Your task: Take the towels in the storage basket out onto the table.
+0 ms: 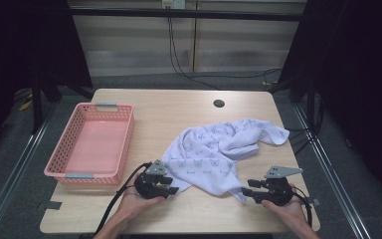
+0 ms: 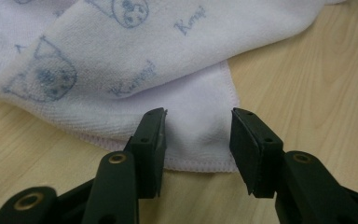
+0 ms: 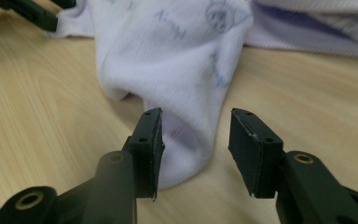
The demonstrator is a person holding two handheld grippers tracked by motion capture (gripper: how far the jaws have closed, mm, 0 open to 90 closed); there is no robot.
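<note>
Two grippers: our left gripper and right gripper each straddle a corner of the white towel on the table, jaws partly apart, pads gripping nothing.

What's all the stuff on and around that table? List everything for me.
Towel: one, white with pale blue cat prints, crumpled on the table's right half.
Basket: one, pink with holes in its walls, on the table's left side.
Table: one, light wood, with a dark round hole near its far edge.
Cables: black, on the floor beyond the table.
Left gripper: one, black, open, jaws around the towel's near left corner.
Right gripper: one, black, open, at the towel's near right corner.
Hands: two, at the near edge.
</note>
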